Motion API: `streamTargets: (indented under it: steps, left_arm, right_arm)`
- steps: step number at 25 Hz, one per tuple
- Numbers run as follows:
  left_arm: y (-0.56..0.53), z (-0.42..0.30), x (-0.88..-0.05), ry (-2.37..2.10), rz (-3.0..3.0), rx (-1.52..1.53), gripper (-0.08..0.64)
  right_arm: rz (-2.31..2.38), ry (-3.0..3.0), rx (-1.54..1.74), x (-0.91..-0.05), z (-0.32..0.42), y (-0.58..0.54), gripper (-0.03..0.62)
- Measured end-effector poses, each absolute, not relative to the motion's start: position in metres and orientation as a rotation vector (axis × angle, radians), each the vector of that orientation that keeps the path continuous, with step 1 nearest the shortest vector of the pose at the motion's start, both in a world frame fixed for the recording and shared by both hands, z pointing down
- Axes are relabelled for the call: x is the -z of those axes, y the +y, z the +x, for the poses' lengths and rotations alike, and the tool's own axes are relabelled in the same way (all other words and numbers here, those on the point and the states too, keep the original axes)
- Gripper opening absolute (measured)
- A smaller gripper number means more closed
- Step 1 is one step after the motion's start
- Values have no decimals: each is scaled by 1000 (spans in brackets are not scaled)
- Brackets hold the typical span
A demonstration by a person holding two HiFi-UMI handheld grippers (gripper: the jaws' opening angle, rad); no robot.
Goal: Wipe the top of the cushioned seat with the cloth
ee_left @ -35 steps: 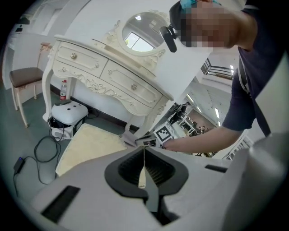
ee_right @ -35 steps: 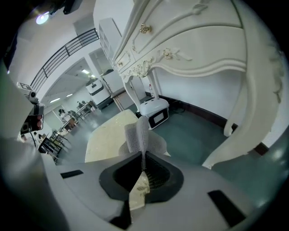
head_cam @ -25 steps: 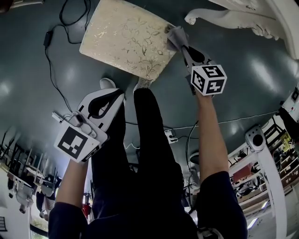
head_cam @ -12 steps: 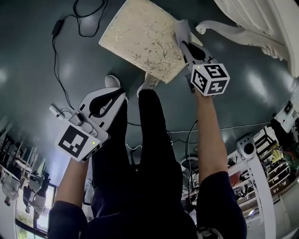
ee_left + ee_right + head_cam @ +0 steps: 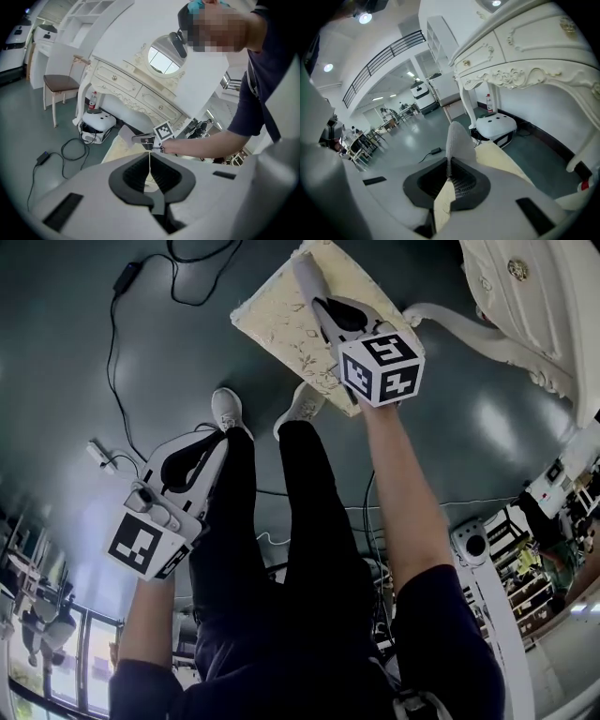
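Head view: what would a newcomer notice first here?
The cream floral cushioned seat at the top, with the right gripper pinching a grey cloth over it. Lower left, the left gripper hangs shut and empty beside the person's dark trousers; an ornate white dressing table fills the top right.

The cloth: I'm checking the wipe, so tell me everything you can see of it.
The cloth is pale grey with a fine woven texture. The right gripper has its jaws shut on one end; the rest sticks out forward as a folded flap. It is over the far part of the cream patterned seat; contact cannot be made out.
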State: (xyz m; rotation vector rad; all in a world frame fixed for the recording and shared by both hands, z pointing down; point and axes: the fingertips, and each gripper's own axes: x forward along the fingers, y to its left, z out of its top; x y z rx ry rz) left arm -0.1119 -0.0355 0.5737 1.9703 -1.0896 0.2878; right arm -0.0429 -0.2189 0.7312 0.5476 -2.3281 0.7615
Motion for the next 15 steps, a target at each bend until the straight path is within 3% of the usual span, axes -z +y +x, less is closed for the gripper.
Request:
streamTargets:
  steps: [6,15]
  left_arm:
    - [-27,-126,-578,-1113,1944,-271,12]
    - [-30,-107,-575,-1050,1988,-291,12]
  right_arm:
    - [502,-2298,-762,-746,-64,-212,31]
    - [558,-2207,-818,-765,-11,-182,31]
